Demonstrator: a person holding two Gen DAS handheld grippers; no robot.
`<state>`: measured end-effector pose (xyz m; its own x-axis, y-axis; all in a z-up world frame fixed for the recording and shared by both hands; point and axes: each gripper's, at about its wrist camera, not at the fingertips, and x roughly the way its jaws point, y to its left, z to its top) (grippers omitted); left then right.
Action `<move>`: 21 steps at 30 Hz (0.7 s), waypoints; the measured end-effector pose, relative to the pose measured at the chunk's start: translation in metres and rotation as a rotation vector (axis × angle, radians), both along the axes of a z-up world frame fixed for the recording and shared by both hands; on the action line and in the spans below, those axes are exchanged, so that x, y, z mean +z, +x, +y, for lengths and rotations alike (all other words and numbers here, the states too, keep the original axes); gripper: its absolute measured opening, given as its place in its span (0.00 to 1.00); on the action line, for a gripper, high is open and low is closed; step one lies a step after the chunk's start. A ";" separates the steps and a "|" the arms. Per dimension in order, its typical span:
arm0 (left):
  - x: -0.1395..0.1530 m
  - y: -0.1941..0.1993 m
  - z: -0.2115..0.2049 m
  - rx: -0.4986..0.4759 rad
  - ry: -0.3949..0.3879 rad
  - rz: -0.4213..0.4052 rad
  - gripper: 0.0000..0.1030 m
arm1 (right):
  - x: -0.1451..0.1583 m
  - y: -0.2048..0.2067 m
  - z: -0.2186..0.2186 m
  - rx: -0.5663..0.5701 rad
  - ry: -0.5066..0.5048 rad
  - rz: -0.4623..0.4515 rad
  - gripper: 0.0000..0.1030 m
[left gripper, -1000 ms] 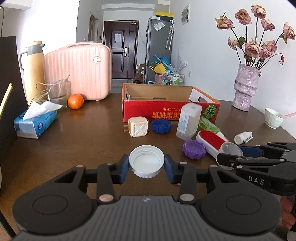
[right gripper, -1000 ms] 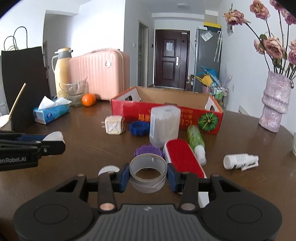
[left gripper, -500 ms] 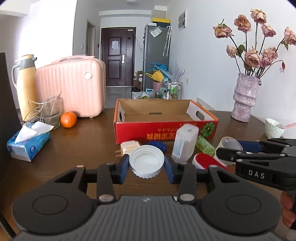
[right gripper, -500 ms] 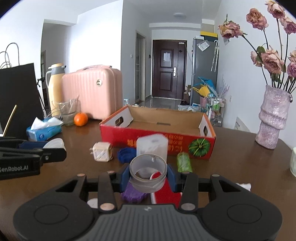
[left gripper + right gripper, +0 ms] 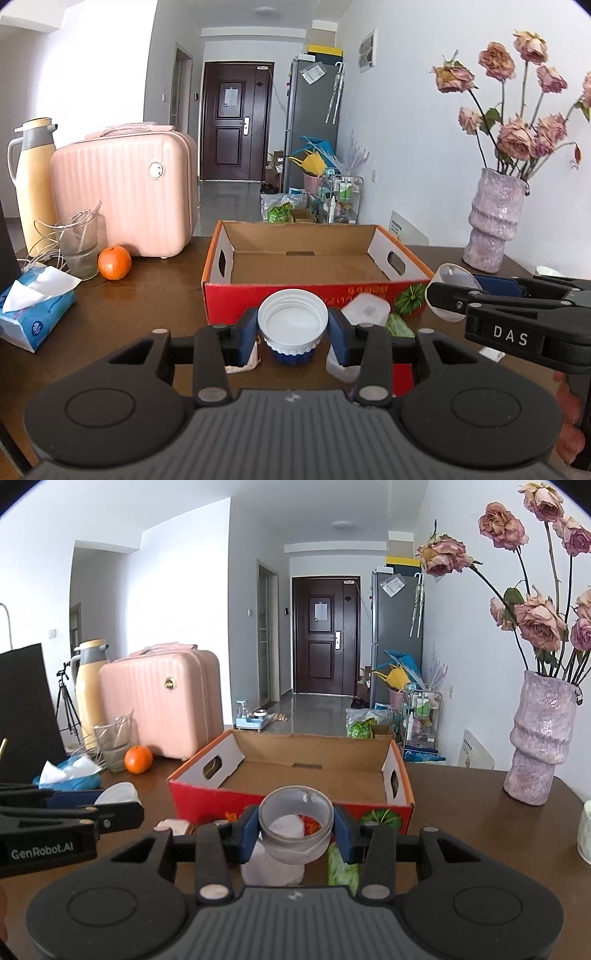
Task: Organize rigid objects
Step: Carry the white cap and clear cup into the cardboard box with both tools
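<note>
A shallow red cardboard box [image 5: 295,301], open-topped with brown corrugated walls, is seen on the dark wooden table [image 5: 147,295]. "DAS" is read on the right gripper [image 5: 295,827], clamped on a translucent tape roll [image 5: 295,825]; "GenRobot.AI" on the left gripper [image 5: 293,326], clamped on a ribbed white lid [image 5: 293,323], both before the box.

White ribbed cap [image 5: 292,325] between blue pads [image 5: 248,334], lower centre. Red box [image 5: 317,299] with plain brown inside and a green melon print [image 5: 410,298]. Pink ridged suitcase [image 5: 125,195], orange fruit [image 5: 114,262] at left; mottled lilac vase [image 5: 493,221] at right.
</note>
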<state>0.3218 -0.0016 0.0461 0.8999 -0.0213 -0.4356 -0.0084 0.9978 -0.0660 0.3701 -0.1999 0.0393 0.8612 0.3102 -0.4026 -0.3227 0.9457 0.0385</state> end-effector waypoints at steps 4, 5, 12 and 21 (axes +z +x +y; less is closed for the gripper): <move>0.003 0.015 0.000 0.016 -0.019 -0.010 0.40 | 0.004 0.016 0.001 -0.004 0.005 -0.005 0.40; 0.004 0.020 0.000 0.019 -0.024 -0.014 0.40 | 0.004 0.020 0.000 -0.004 0.007 -0.006 0.40; 0.002 0.051 -0.004 0.031 -0.039 -0.015 0.40 | 0.008 0.047 -0.002 -0.005 0.026 -0.008 0.40; -0.002 0.094 0.000 0.056 -0.048 -0.007 0.40 | 0.008 0.083 -0.004 -0.005 0.031 -0.002 0.40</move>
<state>0.4153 -0.0016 0.0445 0.9032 0.0083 -0.4291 -0.0634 0.9914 -0.1144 0.4534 -0.2035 0.0474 0.8634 0.3186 -0.3912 -0.3183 0.9456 0.0677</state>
